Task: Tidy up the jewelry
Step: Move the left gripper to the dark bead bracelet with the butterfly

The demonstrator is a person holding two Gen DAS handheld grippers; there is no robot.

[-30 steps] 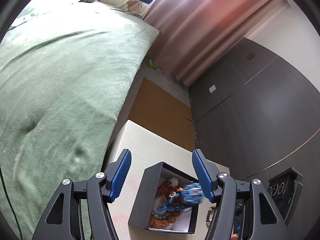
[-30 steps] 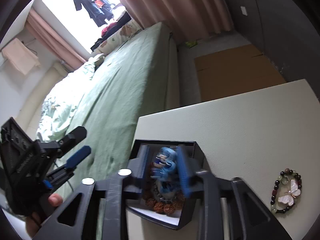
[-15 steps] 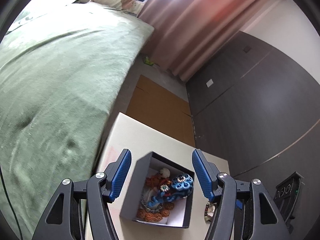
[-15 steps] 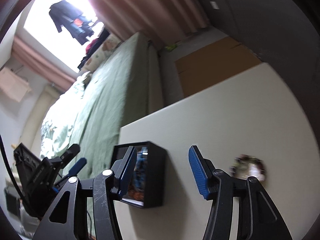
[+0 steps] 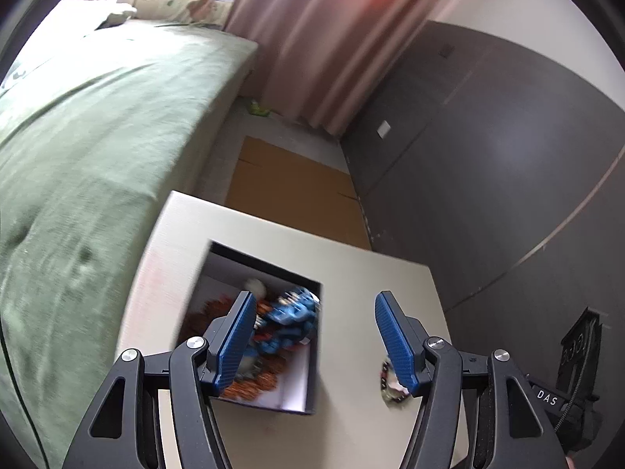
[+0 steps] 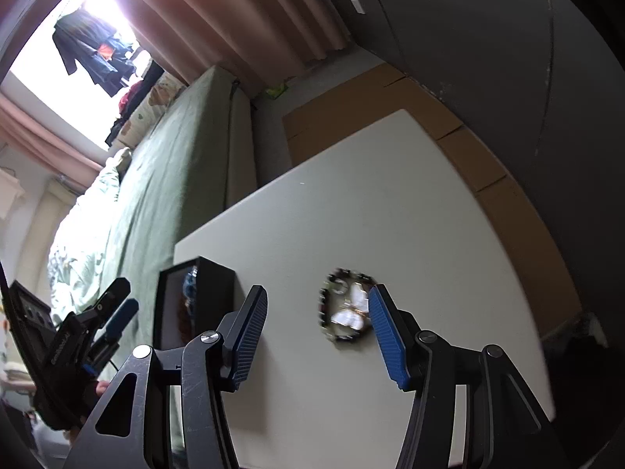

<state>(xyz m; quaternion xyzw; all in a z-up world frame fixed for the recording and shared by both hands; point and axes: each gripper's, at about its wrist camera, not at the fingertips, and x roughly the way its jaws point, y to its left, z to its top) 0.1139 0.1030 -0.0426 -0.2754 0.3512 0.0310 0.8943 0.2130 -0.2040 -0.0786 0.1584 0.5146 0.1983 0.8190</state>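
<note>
My right claw (image 6: 318,336) had just been opening and stood wide with nothing between its jaws, low in the frame over the white tabletop (image 6: 390,203). The beaded butterfly bracelet (image 6: 347,306) lay just beyond its right pad. My left claw (image 5: 312,340) hung wide and empty by the black jewelry box (image 5: 269,336). A skewed approach could push the bracelet aside instead of catching it.

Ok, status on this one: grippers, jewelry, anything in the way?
Left gripper and right gripper open, empty. Beaded bracelet on table; blue piece in box. Path clear.
</note>
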